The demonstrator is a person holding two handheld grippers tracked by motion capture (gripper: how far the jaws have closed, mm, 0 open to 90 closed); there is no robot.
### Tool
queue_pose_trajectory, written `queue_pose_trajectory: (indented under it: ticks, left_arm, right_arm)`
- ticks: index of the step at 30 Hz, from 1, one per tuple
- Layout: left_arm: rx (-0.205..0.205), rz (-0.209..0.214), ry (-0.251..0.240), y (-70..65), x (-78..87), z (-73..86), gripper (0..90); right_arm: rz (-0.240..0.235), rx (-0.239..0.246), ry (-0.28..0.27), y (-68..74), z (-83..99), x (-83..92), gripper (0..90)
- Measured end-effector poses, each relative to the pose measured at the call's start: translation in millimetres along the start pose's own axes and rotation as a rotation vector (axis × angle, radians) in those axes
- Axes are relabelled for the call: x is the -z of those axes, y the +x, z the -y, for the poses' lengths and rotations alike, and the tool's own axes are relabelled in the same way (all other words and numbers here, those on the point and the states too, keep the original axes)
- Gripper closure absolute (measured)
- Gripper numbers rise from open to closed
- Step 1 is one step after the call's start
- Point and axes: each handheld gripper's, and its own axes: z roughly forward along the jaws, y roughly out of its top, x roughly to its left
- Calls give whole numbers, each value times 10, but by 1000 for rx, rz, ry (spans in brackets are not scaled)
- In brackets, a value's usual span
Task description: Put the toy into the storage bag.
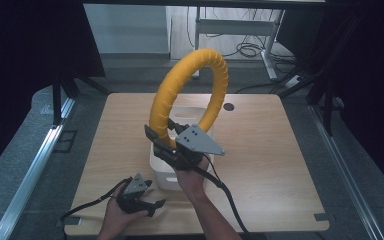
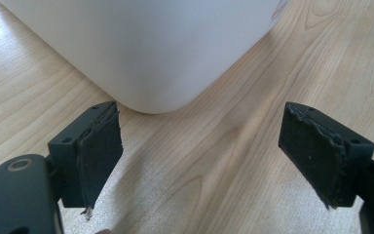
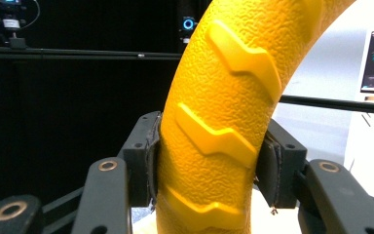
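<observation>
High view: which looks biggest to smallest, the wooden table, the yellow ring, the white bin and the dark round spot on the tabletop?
1. Wooden table
2. Yellow ring, raised toward the camera, so it looks enlarged
3. White bin, partly hidden
4. Dark round spot

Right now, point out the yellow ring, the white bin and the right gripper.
Yellow ring [image 1: 219,75]: high view, upper right of its arc.
White bin [image 2: 151,48]: left gripper view, side wall.
Right gripper [image 3: 207,168]: right gripper view, between its fingers.

We see a rectangular table of light wood [image 1: 260,150] with rounded corners. On it stands a white plastic box [image 1: 162,172] with rounded edges, a little toward the near side of the middle. Near the far edge there is a small dark round hole [image 1: 228,106]. Black cables [image 1: 87,205] lie on the wood at the near side.
</observation>
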Motion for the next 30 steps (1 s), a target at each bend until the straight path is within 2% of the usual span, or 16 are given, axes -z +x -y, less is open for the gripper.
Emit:
queue_pose_trajectory:
  ticks: [6,18,30]
  left_arm:
    - [-3,-3,2,4,7,-2,160]
    - [3,-5,-1,-1,3,-1,160]
    - [7,-3,3,-5,-11,4,160]
  right_arm:
    - [-8,-1,6,47,54,-38,488]
    - [1,-34,22,91,219,-73,488]
    - [12,-34,40,149,387,-120,487]
